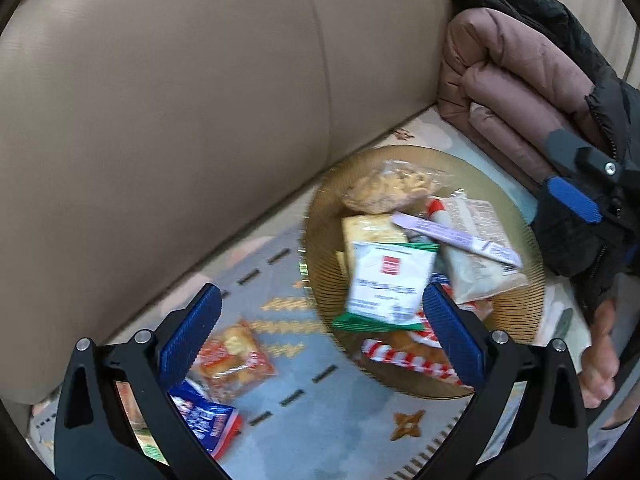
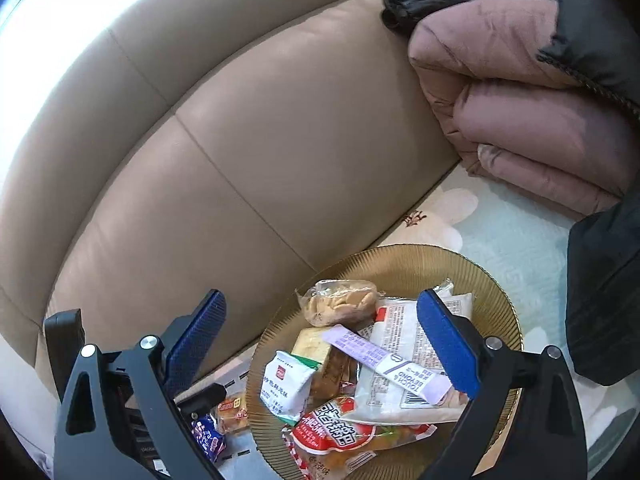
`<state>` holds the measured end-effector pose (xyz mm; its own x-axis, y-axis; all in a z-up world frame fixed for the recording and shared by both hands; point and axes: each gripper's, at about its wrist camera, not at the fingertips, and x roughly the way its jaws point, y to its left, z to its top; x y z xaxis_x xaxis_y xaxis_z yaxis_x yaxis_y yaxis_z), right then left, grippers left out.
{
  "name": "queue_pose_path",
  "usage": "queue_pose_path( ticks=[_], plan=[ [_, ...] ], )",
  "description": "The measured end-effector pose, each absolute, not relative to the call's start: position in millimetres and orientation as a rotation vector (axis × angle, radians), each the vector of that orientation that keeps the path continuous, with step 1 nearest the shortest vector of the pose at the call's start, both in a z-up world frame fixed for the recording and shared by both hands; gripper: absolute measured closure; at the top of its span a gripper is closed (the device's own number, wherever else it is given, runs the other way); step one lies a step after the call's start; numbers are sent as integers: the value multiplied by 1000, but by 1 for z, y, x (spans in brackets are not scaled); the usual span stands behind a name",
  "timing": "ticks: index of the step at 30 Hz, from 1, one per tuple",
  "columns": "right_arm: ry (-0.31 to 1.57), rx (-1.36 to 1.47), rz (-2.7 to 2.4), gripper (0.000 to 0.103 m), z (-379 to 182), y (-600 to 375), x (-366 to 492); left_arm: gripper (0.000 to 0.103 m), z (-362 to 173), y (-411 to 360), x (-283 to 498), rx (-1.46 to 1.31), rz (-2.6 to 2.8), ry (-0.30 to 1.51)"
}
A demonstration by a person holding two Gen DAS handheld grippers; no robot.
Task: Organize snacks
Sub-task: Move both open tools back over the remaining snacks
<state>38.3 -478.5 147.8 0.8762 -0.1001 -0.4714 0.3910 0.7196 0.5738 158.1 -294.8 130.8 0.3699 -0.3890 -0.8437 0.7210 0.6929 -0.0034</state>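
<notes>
**A:** Two packets are lying loose on the patterned seat cover [image 1: 320,412], an orange pastry packet [image 1: 232,356] and a blue one [image 1: 208,420], right under the left gripper [image 1: 320,328]. Its jaws are gaping, holding nothing.

**B:** Probably lining up on one of those. The right gripper [image 2: 320,336] is spread wide and empty too, hovering over the gold ribbed plate [image 1: 320,240] where the white-and-green pouch [image 1: 388,284] and lilac stick [image 2: 384,360] are piling up. Folded pink quilt [image 2: 520,120] is sitting way back.

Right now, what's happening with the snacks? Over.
Both grippers open, empty. Plate piled with snacks. Orange packet, blue packet not yet on it. Nothing blocking.
</notes>
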Motion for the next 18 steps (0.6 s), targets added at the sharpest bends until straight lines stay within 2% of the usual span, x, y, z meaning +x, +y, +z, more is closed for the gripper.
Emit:
queue_pose_path(
  ticks=[7,18],
  plan=[
    [420,637,-250,8,169,-454,45,3,143,-271,170,349,-659,951],
    [432,503,-146,6,202,-391,75,3,162,-166,200,225,-445,917]
  ],
)
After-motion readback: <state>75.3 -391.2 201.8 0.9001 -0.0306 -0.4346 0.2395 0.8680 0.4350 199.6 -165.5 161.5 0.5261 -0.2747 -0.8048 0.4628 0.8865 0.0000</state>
